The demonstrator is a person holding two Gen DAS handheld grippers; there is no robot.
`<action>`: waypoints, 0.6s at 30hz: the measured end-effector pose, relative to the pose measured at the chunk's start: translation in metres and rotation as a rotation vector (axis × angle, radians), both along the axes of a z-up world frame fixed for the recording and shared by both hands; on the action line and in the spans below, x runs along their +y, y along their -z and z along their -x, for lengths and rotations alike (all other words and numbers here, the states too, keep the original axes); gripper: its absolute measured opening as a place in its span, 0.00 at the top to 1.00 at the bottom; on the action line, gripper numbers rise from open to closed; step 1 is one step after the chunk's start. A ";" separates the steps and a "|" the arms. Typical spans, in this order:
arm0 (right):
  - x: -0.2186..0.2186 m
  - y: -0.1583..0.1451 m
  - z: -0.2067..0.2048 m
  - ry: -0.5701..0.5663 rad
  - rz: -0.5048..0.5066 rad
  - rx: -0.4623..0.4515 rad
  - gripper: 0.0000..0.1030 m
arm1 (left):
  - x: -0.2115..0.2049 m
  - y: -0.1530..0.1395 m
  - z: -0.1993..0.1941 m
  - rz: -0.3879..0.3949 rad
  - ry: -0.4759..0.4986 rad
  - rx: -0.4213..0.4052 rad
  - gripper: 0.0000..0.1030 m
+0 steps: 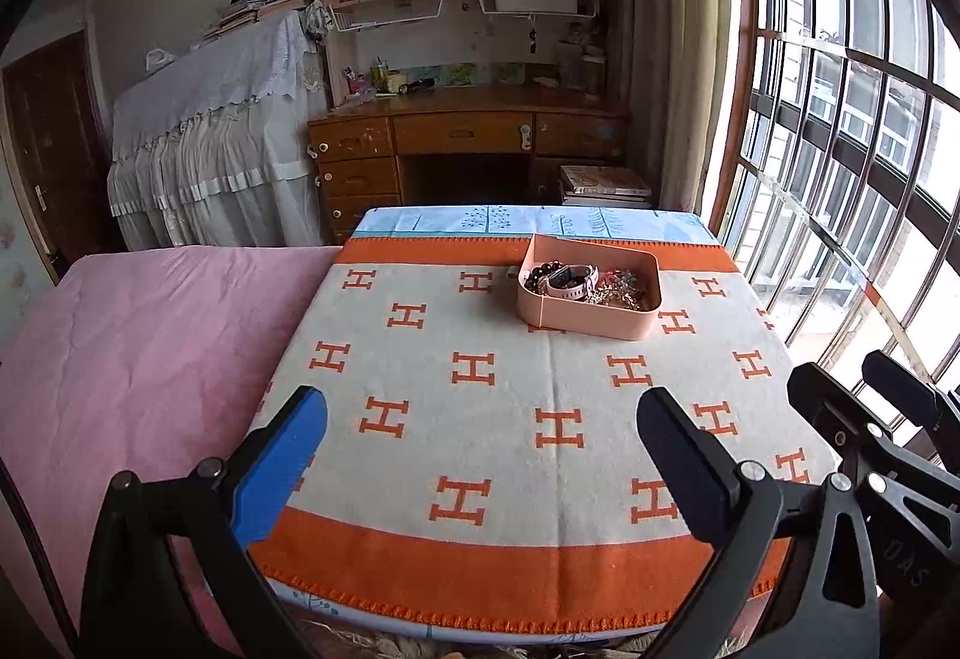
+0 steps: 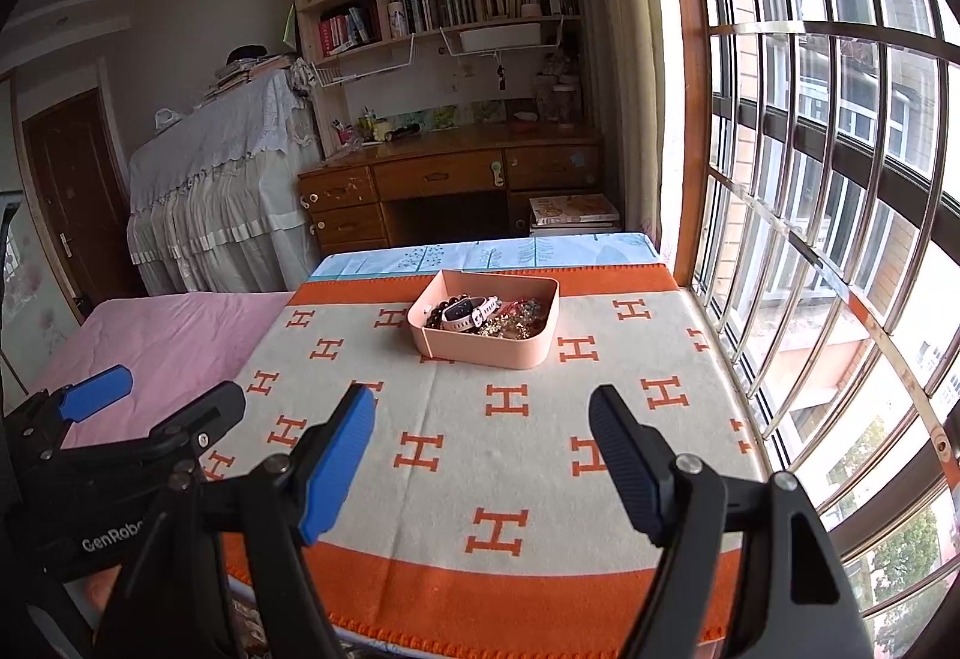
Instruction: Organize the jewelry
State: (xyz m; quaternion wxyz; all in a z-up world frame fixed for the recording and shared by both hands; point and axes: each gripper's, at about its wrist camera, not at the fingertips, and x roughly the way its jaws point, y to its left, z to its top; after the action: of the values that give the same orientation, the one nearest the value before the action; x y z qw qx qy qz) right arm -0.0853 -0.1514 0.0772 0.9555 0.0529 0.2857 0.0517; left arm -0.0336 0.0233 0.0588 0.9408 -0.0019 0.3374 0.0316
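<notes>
A pink rectangular tray (image 1: 591, 322) stands on the far part of the table, holding a white-strapped smartwatch (image 1: 570, 280), dark bead bracelets (image 1: 536, 274) and a tangle of gold and coloured jewelry (image 1: 618, 290). The tray (image 2: 486, 350), with the watch (image 2: 468, 312) in it, also shows in the right wrist view. My left gripper (image 1: 480, 443) is open and empty, over the table's near half. My right gripper (image 2: 483, 449) is open and empty, near the front edge; it shows at the right of the left view (image 1: 864, 395). The left gripper appears at the left of the right view (image 2: 150, 395).
The table carries an orange and cream blanket with H marks (image 1: 480, 371). A pink bed (image 1: 138, 335) lies to the left. A barred window (image 2: 828, 215) runs along the right. A wooden desk (image 1: 468, 143) with shelves stands behind.
</notes>
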 end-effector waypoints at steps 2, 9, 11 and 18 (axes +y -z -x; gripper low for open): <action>0.000 0.000 0.001 0.001 0.000 0.000 0.27 | 0.000 0.000 0.001 -0.003 -0.002 0.000 0.01; 0.001 -0.001 0.002 -0.003 -0.011 0.004 0.27 | -0.001 0.000 0.001 -0.002 -0.001 0.001 0.01; 0.001 -0.001 0.002 -0.003 -0.010 0.003 0.27 | 0.000 0.000 0.001 -0.002 -0.001 0.001 0.01; 0.001 0.000 0.001 -0.003 -0.011 0.004 0.27 | -0.001 -0.001 0.000 -0.002 -0.001 0.003 0.01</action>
State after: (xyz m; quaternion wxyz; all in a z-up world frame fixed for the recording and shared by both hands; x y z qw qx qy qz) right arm -0.0868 -0.1506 0.0776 0.9545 0.0579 0.2874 0.0544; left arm -0.0341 0.0227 0.0596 0.9403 -0.0010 0.3387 0.0323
